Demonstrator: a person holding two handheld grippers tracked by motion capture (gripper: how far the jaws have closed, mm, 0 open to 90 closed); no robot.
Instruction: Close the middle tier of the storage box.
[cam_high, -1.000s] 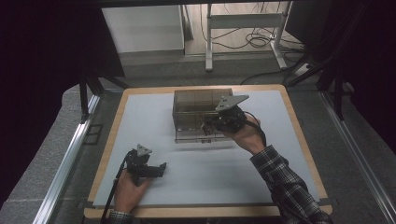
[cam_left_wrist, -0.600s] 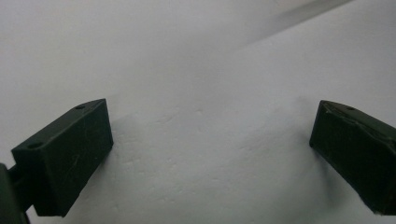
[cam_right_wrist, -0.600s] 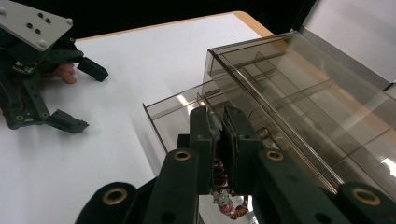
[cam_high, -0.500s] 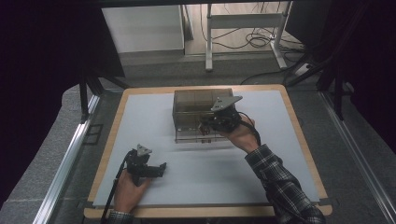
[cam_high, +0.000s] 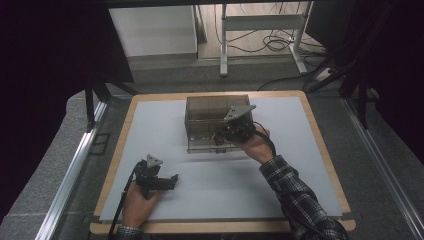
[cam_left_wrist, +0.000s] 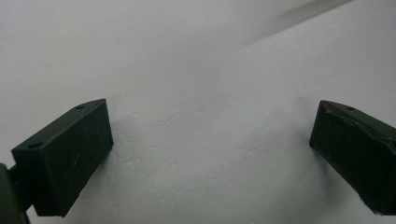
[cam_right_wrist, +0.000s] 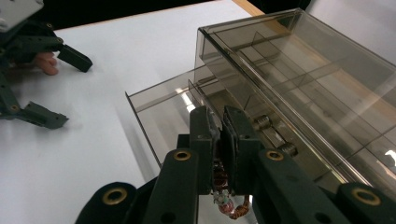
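A smoky clear plastic box (cam_high: 212, 111) stands at the middle back of the white table, its lower drawer (cam_right_wrist: 156, 109) pulled out toward me. My right gripper (cam_right_wrist: 220, 128) is shut on a small copper-wound part (cam_right_wrist: 227, 201) and hangs over the open drawer; in the high view this gripper (cam_high: 221, 136) is at the box's front right. Two small cylinders (cam_right_wrist: 264, 122) lie in the drawer. My left gripper (cam_high: 169, 181) rests low at the front left with its jaws wide open on nothing, and it (cam_left_wrist: 210, 149) faces bare white table.
The white mat (cam_high: 300, 165) has a wooden rim (cam_high: 320, 145) around it. The left gripper (cam_right_wrist: 63, 88) lies left of the drawer in the right gripper view. Table legs and cables (cam_high: 270, 42) sit on the floor beyond the table.
The right hand has sunk a little and shifted left toward the drawer with the part still held. The left hand has stayed where it was.
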